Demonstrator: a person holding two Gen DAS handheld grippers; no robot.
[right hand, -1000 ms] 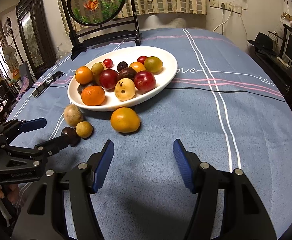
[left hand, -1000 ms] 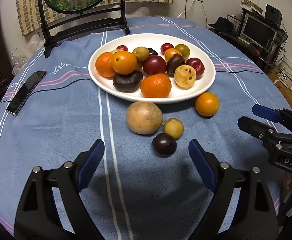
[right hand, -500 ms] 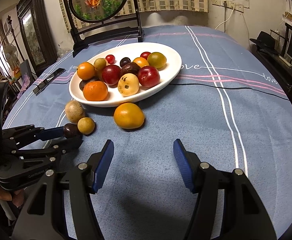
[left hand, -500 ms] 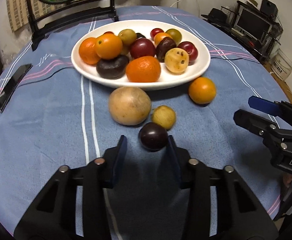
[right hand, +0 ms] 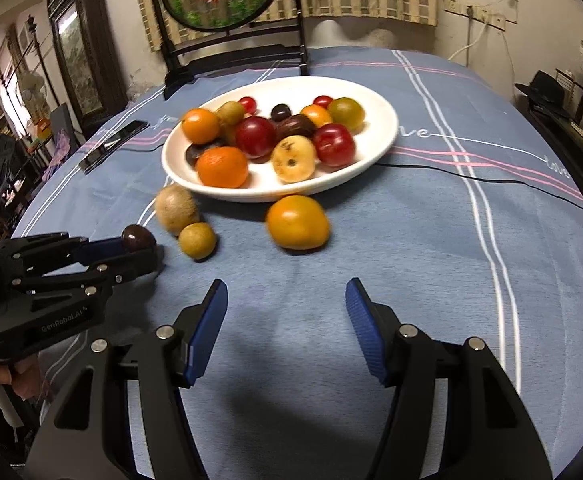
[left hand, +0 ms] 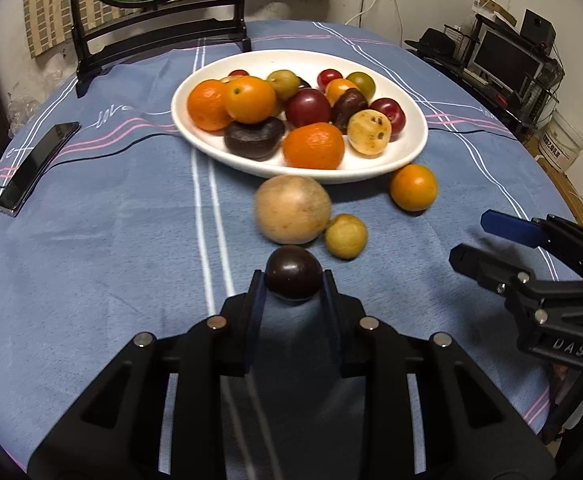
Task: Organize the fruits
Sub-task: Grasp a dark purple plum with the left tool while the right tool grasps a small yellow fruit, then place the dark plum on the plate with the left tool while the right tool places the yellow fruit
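My left gripper (left hand: 292, 286) is shut on a dark purple plum (left hand: 293, 277), just above the blue tablecloth; it also shows in the right wrist view (right hand: 137, 238). A white plate (left hand: 407, 156) full of oranges, plums and other fruits sits beyond it. Loose on the cloth lie a large tan fruit (left hand: 292, 209), a small yellow-green fruit (left hand: 345, 236) and an orange (left hand: 413, 187). My right gripper (right hand: 287, 320) is open and empty, hovering short of the orange (right hand: 297, 222).
A black phone (left hand: 35, 168) lies at the table's left. A dark wooden stand with a round painted panel (left hand: 159, 20) stands at the far edge. A black cable (right hand: 471, 178) runs across the cloth to the right of the plate.
My left gripper moved forward and closed around the dark plum. The right gripper shifted slightly closer to the orange and stayed open.
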